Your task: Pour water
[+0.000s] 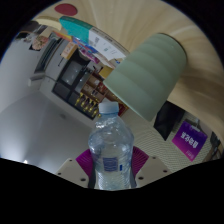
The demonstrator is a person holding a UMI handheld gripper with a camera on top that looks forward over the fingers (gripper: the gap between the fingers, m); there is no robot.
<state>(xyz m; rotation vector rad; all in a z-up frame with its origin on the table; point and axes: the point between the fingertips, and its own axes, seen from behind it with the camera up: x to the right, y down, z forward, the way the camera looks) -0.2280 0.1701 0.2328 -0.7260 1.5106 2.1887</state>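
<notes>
My tongs (111, 172) are closed on a clear plastic water bottle (110, 148), one purple pad (84, 160) pressing it on each side. The bottle stands upright between the fingers, its white cap (109, 107) on top. Just above and beyond the cap a pale green paper cup (147, 76) is tipped on its side, its wide mouth turned away from me. Below the bottle lies a light table (30, 125). Beyond it stand shelves of packaged goods (78, 72), and off to one side is a purple sign (188, 140).
</notes>
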